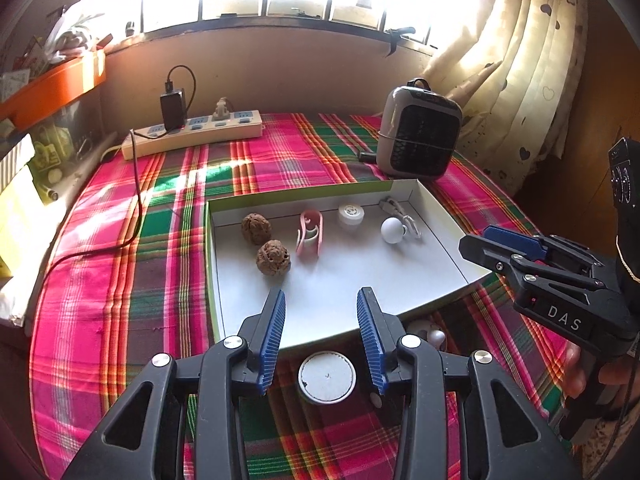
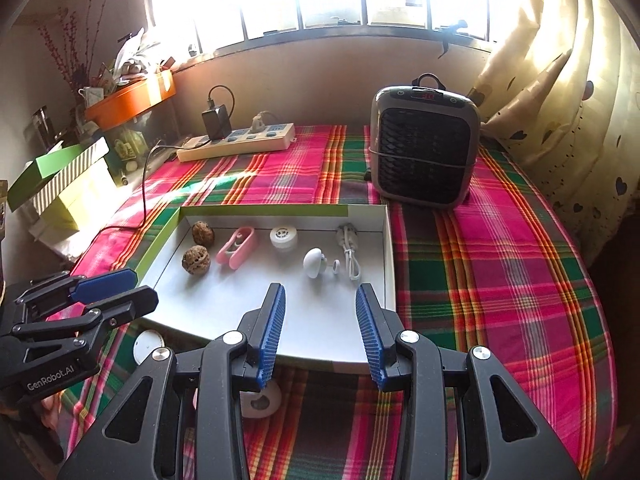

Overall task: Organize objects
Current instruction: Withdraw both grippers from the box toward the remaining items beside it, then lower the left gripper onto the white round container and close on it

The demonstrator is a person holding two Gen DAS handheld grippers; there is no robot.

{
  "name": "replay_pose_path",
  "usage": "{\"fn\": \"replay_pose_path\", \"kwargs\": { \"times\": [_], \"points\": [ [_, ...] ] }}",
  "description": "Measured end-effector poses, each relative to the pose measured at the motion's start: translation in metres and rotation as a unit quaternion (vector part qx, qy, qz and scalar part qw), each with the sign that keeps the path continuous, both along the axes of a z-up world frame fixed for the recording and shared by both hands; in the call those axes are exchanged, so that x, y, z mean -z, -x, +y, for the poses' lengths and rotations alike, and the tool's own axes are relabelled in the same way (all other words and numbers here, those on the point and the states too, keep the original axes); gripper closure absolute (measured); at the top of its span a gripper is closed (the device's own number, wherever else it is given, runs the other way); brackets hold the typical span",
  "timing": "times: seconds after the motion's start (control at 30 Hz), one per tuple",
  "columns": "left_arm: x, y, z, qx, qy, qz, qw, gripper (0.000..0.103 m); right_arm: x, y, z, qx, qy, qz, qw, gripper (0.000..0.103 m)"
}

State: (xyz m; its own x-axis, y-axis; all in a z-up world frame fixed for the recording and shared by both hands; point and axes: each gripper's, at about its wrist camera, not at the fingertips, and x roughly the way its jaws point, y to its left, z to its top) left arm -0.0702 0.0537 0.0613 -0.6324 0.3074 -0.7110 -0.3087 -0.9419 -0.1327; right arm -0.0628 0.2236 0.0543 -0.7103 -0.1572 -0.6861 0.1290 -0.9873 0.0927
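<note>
left gripper [image 1: 321, 338] jaws wide, holding nothing, over round white disc [image 1: 327, 377] on plaid cloth [image 1: 120, 280] | right gripper [image 2: 320, 334] jaws wide, holding nothing, at near rim of white tray [image 2: 320, 320] | tray holds two walnuts [image 2: 196, 260], pink clip [image 2: 236, 253], white ball [image 2: 313, 263]
</note>
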Motion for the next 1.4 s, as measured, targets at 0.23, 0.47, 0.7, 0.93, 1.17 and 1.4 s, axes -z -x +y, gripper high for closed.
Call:
{"fn": "replay_pose_path", "kwargs": {
  "times": [0.23, 0.47, 0.7, 0.93, 1.17, 1.4],
  "points": [
    [0.005, -0.015, -0.007, 0.0, -0.012, -0.002, 0.9999, 0.067, 0.0, -0.016, -0.002, -0.005, -0.008, 0.011, 1.0, 0.065],
    [0.015, -0.026, -0.007, 0.004, -0.012, -0.014, 0.9998, 0.065, 0.004, -0.03, -0.001, -0.01, 0.0, 0.012, 1.0, 0.064],
    [0.028, -0.026, -0.006, -0.005, -0.005, -0.025, 0.9997, 0.065, 0.006, -0.042, 0.001, -0.01, 0.004, 0.014, 1.0, 0.063],
    [0.035, -0.02, -0.007, -0.005, -0.012, -0.034, 0.9993, 0.065, 0.01, -0.046, 0.002, -0.011, 0.004, 0.009, 1.0, 0.063],
    [0.035, -0.013, -0.006, -0.007, -0.012, -0.034, 0.9993, 0.065, 0.013, -0.049, 0.002, -0.013, 0.007, 0.006, 1.0, 0.063],
    [0.037, -0.013, -0.005, -0.003, -0.014, -0.034, 0.9993, 0.065, 0.015, -0.051, -0.003, -0.019, 0.008, 0.0, 1.0, 0.063]
  ]
}}
